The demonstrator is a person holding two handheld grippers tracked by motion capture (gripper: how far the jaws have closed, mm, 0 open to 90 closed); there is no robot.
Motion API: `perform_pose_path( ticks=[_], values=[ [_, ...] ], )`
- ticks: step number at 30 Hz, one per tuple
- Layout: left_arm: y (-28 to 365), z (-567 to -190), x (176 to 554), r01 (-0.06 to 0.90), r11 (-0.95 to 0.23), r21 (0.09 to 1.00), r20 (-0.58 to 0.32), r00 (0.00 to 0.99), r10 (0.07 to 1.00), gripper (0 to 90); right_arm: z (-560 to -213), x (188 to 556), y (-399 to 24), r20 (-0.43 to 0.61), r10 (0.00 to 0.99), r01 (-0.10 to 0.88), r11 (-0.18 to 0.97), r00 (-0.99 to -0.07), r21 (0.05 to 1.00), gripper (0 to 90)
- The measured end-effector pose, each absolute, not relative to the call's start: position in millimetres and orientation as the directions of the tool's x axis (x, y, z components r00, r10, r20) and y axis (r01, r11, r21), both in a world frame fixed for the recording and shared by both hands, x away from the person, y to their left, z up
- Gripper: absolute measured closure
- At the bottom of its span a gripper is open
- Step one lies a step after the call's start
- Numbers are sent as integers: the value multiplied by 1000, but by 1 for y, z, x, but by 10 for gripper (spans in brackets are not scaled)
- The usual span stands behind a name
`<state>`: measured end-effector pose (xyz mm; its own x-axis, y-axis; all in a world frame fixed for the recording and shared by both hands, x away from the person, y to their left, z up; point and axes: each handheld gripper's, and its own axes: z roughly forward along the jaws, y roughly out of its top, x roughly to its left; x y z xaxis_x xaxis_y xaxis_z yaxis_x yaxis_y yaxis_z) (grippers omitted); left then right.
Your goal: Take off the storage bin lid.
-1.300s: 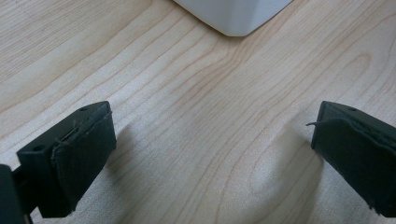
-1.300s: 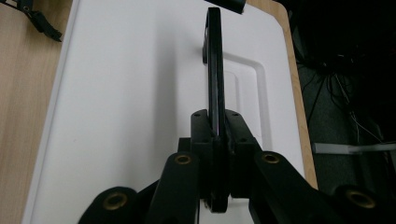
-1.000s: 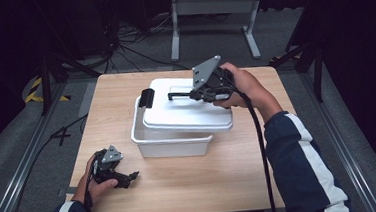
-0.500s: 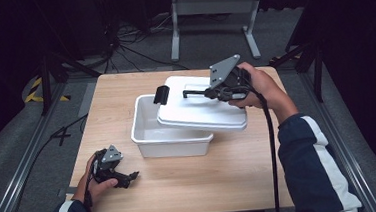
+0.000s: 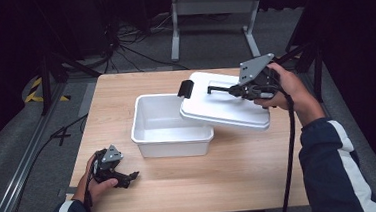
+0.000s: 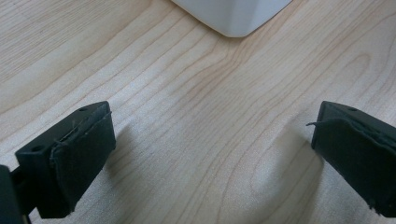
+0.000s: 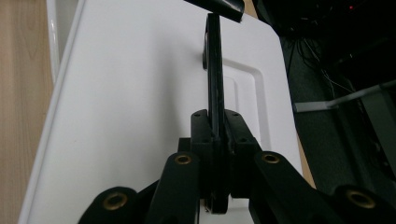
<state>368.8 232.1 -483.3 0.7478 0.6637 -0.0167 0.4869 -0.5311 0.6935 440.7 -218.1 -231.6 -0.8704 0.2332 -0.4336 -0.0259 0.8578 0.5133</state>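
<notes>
Lid [image 5: 224, 106], white plastic, flat and rectangular with rounded corners and a shallow recessed panel, held tilted above the table [image 5: 182, 191], overlapping the right rim of the bin [image 5: 170, 125] and reaching out to its right. Black handle [image 7: 214, 70] standing up from the lid's top, pinched edge-on between the closed fingers of the right gripper [image 7: 214, 126]. Black latch [image 5: 185, 88] on the lid's far-left end. Bin open, white, rectangular, nothing visible inside, sitting near the middle of the table. Left gripper [image 5: 111, 166] low at the near-left part of the table, well apart from the bin, fingers [image 6: 81, 149] spread wide over bare wood, gripping nothing. Corner of the bin just visible at the top of the left gripper view.
</notes>
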Motion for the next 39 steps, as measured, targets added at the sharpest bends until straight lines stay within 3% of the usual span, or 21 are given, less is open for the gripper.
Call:
perform_pose_path(
  ticks=[16,39],
  values=[
    [232,-483,369,489,-533,690,-21,750,661,1,-240,430,-285,-432,335,73,852,-837,519,844],
    [232,-483,369,489,-533,690,-21,750,661,1,-306,450,-322,-357,421,212,842,-834,497,844]
  ],
)
